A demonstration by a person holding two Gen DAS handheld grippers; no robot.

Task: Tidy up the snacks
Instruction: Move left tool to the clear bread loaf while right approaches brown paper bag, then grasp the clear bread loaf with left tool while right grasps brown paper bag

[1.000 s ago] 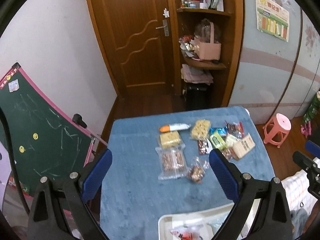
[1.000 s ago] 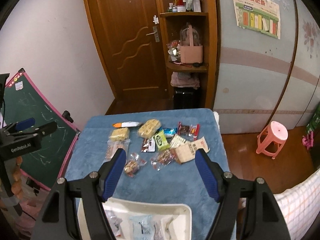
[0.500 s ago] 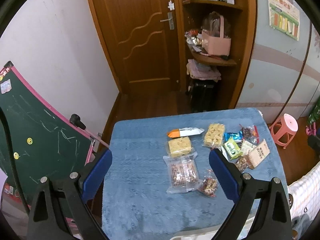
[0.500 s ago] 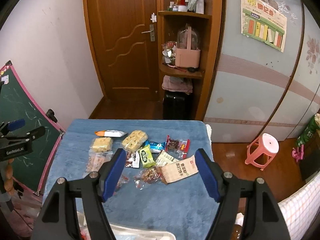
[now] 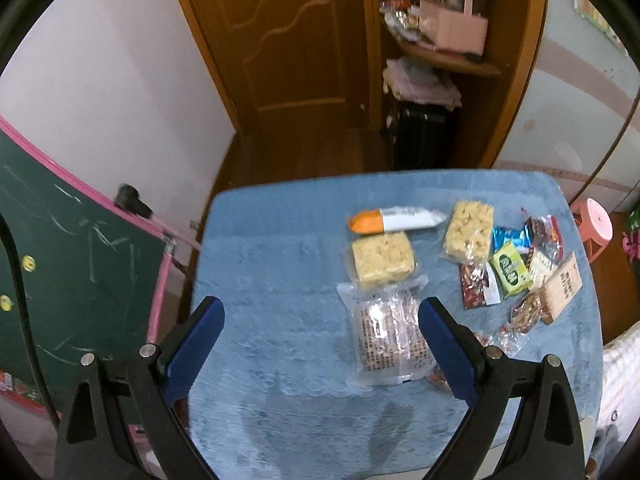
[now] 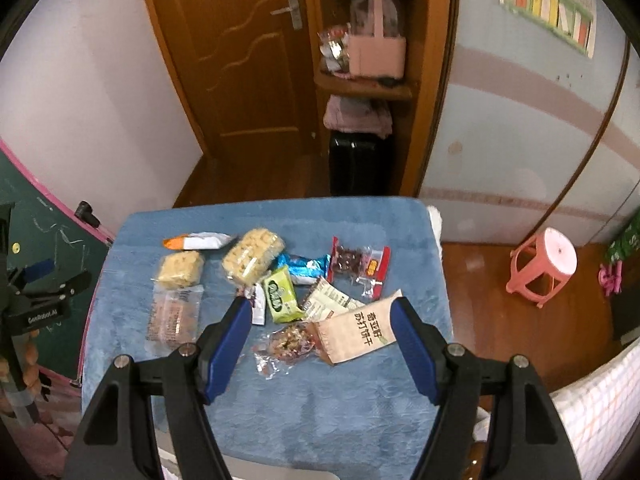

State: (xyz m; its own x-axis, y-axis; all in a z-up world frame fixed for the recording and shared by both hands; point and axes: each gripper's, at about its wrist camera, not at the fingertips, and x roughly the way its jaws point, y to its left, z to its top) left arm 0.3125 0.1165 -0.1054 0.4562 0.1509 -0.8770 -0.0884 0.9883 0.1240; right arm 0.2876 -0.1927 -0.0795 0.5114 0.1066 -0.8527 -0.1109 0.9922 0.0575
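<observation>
Both pairs of jaws wide apart and empty above the blue table (image 5: 280, 240): left gripper (image 5: 320, 344) nearer the clear cracker pack (image 5: 386, 332), lengthwise just inside its right jaw; right gripper (image 6: 322, 340) framing the tan pouch (image 6: 356, 332).

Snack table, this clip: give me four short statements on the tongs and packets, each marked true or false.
1. Both the left tongs and right tongs are open and hold nothing. True.
2. The green packet is gripped by the right tongs. False: it lies on the blue cloth.
3. The orange-and-white packet lies at the far side of the group. True.
4. The pink stool stands on the table. False: it stands on the floor.
</observation>
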